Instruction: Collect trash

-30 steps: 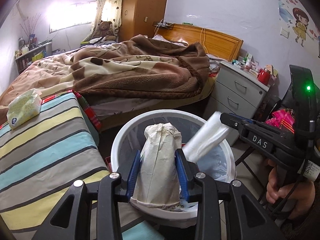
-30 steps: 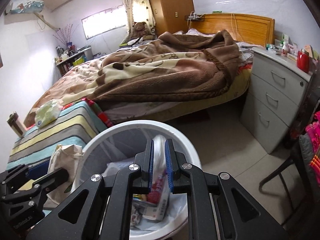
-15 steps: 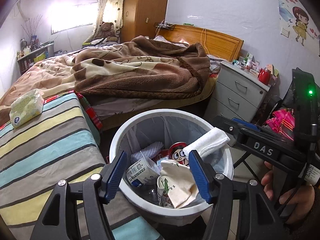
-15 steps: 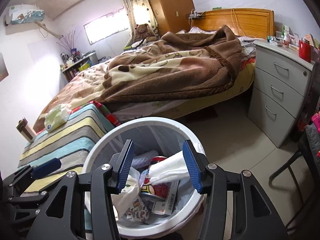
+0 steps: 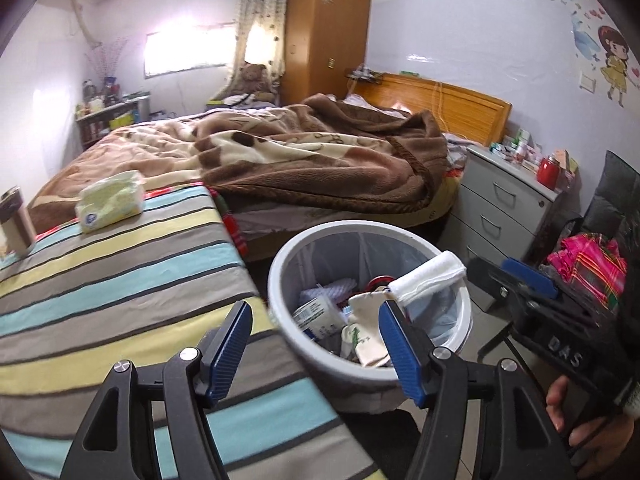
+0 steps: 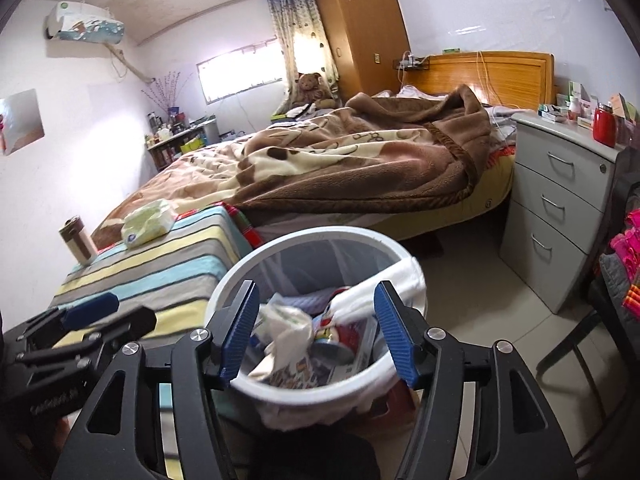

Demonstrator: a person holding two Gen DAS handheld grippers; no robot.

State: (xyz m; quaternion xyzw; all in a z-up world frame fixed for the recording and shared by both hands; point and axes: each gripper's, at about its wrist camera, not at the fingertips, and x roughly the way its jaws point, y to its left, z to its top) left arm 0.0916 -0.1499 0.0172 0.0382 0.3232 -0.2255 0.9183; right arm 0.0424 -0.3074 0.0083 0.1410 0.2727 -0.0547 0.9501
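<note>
A white trash bin (image 5: 280,280) with a clear liner stands on the floor beside the striped table; it also shows in the right wrist view (image 6: 240,276). It holds several pieces of trash: a crumpled beige paper bag (image 5: 366,320), cartons and a can. A white rolled wipe (image 5: 428,276) leans on its right rim, also seen in the right wrist view (image 6: 404,276). My left gripper (image 5: 316,350) is open and empty, above the table edge and the bin's left rim. My right gripper (image 6: 318,334) is open and empty above the bin.
A striped cloth-covered table (image 5: 100,280) carries a tissue pack (image 5: 110,200) and a cup (image 5: 14,220). A bed with a brown blanket (image 5: 320,168) lies behind. A grey drawer unit (image 5: 508,208) and a chair with pink cloth (image 5: 588,268) stand to the right.
Both grippers opened and dropped the paper bag and the white wipe into the bin. Both then pulled back and up; the left one shifted left over the table.
</note>
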